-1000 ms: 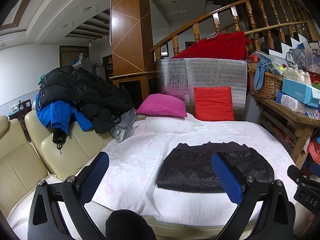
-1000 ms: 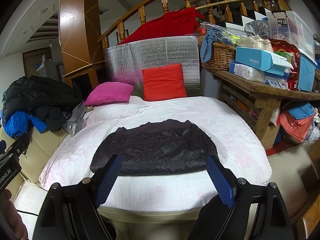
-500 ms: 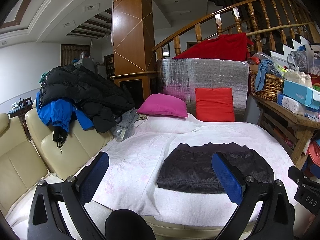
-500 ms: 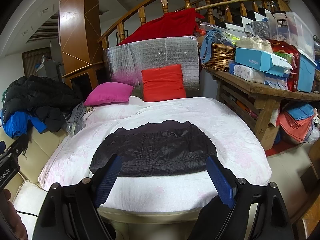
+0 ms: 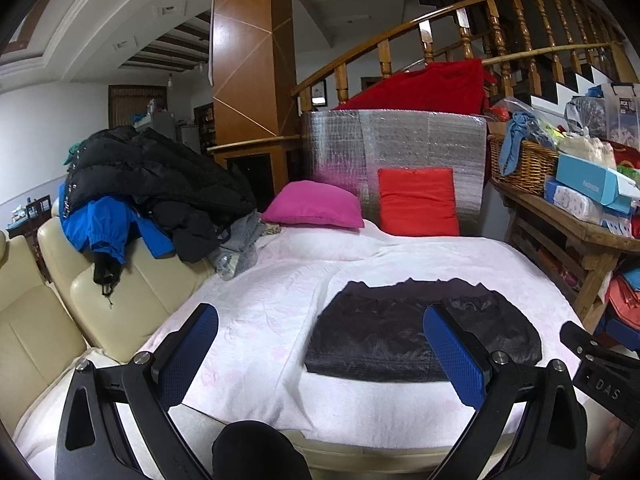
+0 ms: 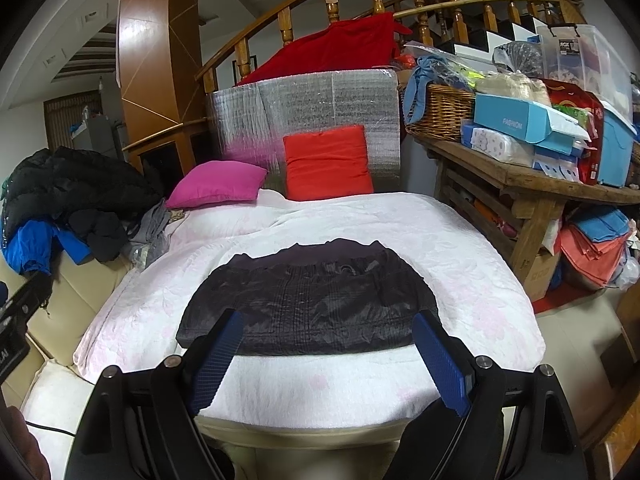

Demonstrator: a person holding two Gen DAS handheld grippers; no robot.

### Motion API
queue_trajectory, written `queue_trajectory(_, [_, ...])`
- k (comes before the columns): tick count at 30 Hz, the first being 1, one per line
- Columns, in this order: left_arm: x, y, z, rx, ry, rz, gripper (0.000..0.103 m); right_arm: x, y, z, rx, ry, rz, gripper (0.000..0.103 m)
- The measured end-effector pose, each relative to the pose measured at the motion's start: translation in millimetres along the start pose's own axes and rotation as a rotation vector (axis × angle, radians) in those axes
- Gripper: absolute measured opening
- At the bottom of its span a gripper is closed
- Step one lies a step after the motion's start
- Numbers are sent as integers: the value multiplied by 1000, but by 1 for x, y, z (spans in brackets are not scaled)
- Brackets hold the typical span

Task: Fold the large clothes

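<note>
Faintly, "FASHION" is read on a blue box (image 6: 520, 120). Both the left gripper (image 5: 320, 348) and right gripper (image 6: 328, 356) are held spread, angled down, empty, short of the folded jacket (image 6: 308, 300) on the bed (image 6: 460, 240).

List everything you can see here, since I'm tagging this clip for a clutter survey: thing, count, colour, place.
folded jacket: 1, black, flat on the white cover, nearest the grippers
white cover: 1, white with faint pink print, over the bed
cushions: 2, magenta lying at the far end, red upright against the silver panel
clothes pile: 1, black, blue and grey, on the cream sofa
wicker basket: 1, brown, on the wooden table
boxes: several, mostly light blue, on that table
left gripper: 1, black with blue pads, open, holding nothing
right gripper: 1, same colours, open, holding nothing
</note>
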State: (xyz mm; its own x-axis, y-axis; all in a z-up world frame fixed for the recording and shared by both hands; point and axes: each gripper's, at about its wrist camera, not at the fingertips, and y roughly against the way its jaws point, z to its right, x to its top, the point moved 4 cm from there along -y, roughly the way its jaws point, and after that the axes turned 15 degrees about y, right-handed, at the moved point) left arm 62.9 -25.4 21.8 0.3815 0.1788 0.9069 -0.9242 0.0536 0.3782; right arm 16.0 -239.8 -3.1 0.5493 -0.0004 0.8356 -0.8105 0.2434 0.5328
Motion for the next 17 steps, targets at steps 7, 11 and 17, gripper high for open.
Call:
queue_trajectory(7, [-1,-5,5,-11,-21,-4,102,4,-10,-4,-3,14,-7,89])
queue_trajectory(11, [1,-8,8,-39,-28,-7,102,7,-18,-7,-5,34,-17,89])
queue_trajectory(17, [13,-47,0,-70,-14,-50,102,18,-47,8,-23,54,-29,89])
